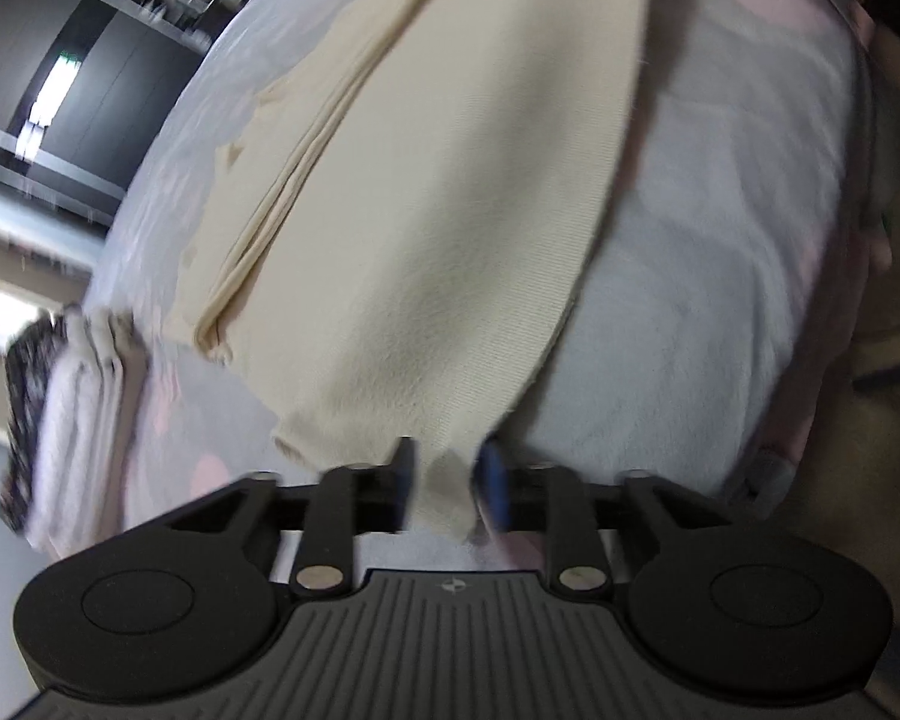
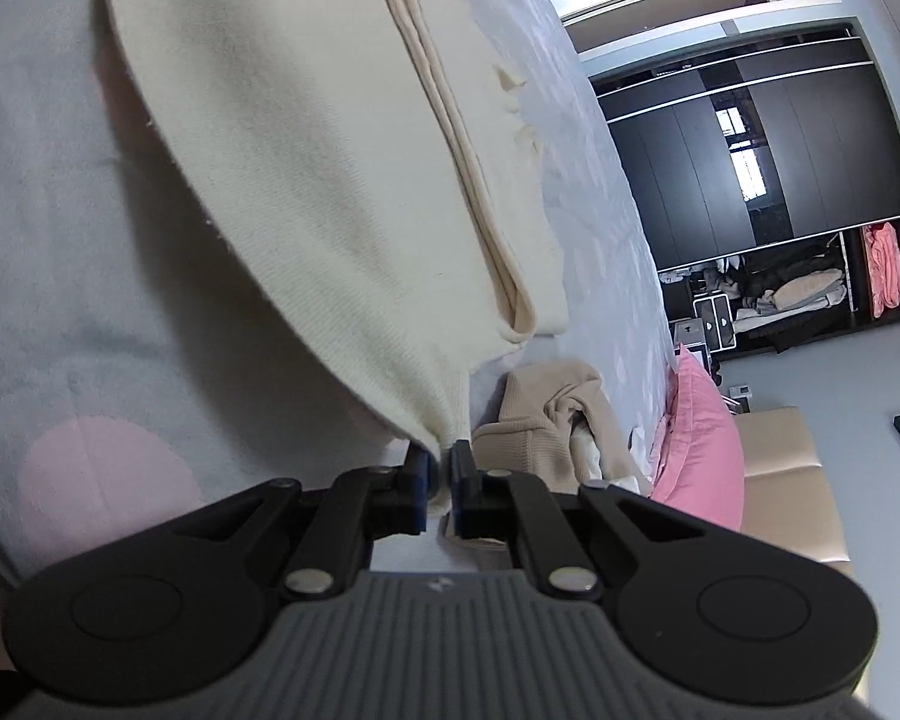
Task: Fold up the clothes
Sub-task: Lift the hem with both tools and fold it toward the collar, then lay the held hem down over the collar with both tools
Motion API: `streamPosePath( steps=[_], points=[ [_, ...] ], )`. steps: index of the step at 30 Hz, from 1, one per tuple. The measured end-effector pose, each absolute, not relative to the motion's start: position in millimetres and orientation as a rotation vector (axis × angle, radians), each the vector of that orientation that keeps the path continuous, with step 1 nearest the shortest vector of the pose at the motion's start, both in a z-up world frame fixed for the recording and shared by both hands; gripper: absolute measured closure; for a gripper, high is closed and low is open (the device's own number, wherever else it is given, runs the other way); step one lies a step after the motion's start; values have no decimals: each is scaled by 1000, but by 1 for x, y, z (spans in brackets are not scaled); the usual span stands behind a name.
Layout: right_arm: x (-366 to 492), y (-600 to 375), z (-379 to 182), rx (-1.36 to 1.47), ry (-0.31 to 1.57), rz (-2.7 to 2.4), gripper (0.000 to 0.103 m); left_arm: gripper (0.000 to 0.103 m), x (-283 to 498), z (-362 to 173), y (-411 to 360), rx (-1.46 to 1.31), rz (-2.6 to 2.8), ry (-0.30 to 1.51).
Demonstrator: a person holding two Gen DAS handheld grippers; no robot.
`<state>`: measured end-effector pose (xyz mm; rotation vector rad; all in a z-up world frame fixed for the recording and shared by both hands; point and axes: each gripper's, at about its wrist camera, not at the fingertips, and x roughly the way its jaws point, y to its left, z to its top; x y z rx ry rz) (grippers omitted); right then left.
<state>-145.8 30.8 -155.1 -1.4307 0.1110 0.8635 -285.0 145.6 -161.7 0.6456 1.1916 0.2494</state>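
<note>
A cream knit garment (image 1: 438,192) lies partly folded on a bed covered with a light grey blanket (image 1: 720,240) with pink spots. Its folded edge shows as a ridge of layers. My left gripper (image 1: 447,486) is shut on one near corner of the cream garment. In the right wrist view the same cream garment (image 2: 306,180) spreads over the grey blanket (image 2: 60,276). My right gripper (image 2: 441,480) is shut on its other near corner, at the bed's edge.
A stack of folded clothes (image 1: 72,414) sits on the bed at the left. A crumpled beige garment (image 2: 558,414) and a pink pillow (image 2: 702,450) lie near the right gripper. A dark wardrobe (image 2: 780,150) with open shelves stands beyond the bed.
</note>
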Motion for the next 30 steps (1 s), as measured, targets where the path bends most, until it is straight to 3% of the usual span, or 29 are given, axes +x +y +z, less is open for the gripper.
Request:
streamPosePath(
  steps=[2, 13, 15, 18, 23, 30],
  points=[
    [-143, 32, -155, -1429, 115, 864, 95, 57, -288, -165, 139, 681, 223, 1184],
    [-142, 34, -157, -1445, 115, 878, 95, 58, -279, -184, 142, 792, 291, 1186],
    [-143, 34, -158, -1452, 113, 882, 95, 76, -277, -185, 141, 790, 278, 1178],
    [-143, 33, -158, -1451, 112, 884, 95, 96, -274, -179, 142, 736, 276, 1174],
    [-145, 32, -158, -1446, 105, 885, 95, 101, -276, -147, 161, 525, 375, 1094],
    [-141, 36, -149, -1390, 61, 851, 95, 102, -274, -104, 182, 462, 529, 909]
  ],
)
